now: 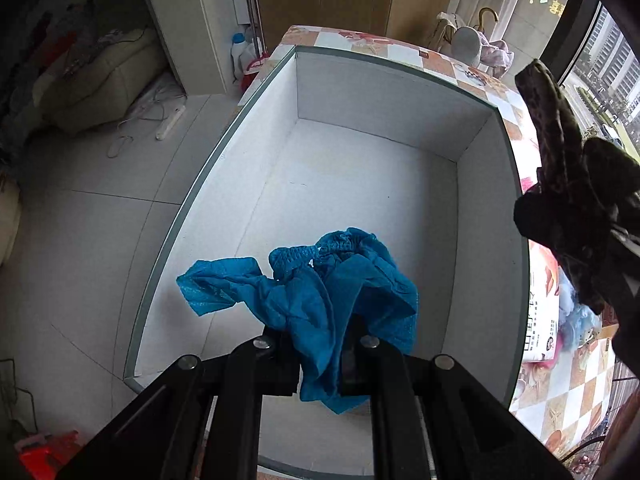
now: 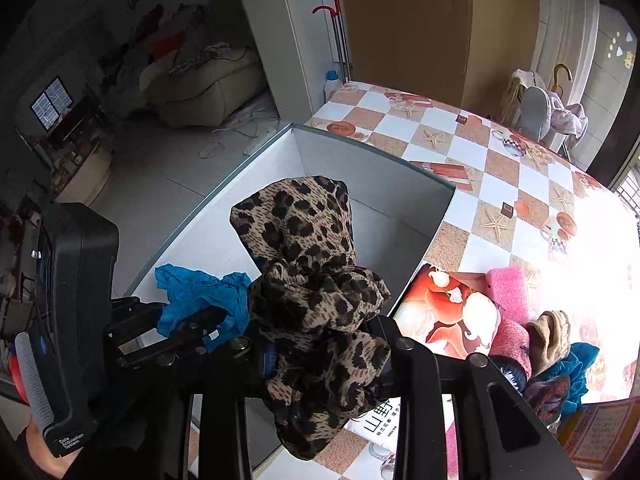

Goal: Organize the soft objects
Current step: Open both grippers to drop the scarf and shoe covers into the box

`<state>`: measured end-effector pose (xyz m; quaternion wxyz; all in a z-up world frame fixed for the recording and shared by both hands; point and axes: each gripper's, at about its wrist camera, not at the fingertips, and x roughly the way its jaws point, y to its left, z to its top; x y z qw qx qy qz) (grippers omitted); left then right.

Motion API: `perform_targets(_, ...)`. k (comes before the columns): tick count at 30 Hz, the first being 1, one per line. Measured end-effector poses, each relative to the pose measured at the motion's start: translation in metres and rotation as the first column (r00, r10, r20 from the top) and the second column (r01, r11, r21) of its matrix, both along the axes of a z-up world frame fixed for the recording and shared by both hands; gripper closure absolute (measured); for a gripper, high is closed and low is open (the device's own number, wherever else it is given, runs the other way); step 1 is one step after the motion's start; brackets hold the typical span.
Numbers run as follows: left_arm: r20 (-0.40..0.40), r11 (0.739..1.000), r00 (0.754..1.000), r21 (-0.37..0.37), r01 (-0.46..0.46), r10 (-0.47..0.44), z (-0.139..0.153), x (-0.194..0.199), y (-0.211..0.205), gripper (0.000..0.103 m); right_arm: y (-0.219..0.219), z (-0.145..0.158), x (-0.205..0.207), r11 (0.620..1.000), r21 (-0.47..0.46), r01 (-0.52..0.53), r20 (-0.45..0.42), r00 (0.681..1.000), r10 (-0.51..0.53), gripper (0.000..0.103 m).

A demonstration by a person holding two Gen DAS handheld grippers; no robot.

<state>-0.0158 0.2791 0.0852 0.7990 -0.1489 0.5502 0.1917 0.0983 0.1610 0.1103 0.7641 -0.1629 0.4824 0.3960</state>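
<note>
The left gripper (image 1: 320, 360) is hanging over a white box (image 1: 376, 92), its jaws pressed together on a crumpled blue cloth (image 1: 316, 292) that is drooping above the near end of the box floor. The box is sitting on a table (image 2: 496, 168) covered in an orange-and-white checked sheet printed with starfish and cups, its left wall lining up with the table edge above the tiled floor.

The right gripper (image 2: 320, 360) is clamping a bunched leopard-print cloth (image 2: 308, 264), which is bulging up between the jaws and hanging down below them, over the right rim of the box. In the left wrist view this cloth (image 1: 576, 200) is showing dark at the right edge.

In the right wrist view the casing of the left gripper is showing a small white label reading "Data Acquisition System" (image 2: 71, 441).

Beside the box, on the table, a flat printed package (image 2: 448, 312) with an orange flower picture is lying, with large Chinese characters on its white part; the smaller lines are too small to read. Next to it a pile of soft things is resting: a pink towel (image 2: 510, 300), a tan knitted piece (image 2: 548, 332) and more blue fabric (image 2: 578, 368).
</note>
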Motion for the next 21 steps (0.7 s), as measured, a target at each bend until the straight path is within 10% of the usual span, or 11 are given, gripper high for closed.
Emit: perform_targets(21, -0.030, 1.000, 1.000, -0.030, 0.006, -0.007, -0.014, 0.026, 0.024, 0.090, 0.040, -0.020, 0.044, 0.998, -0.054, 0.033, -0.066, 0.997, -0.036, 0.068)
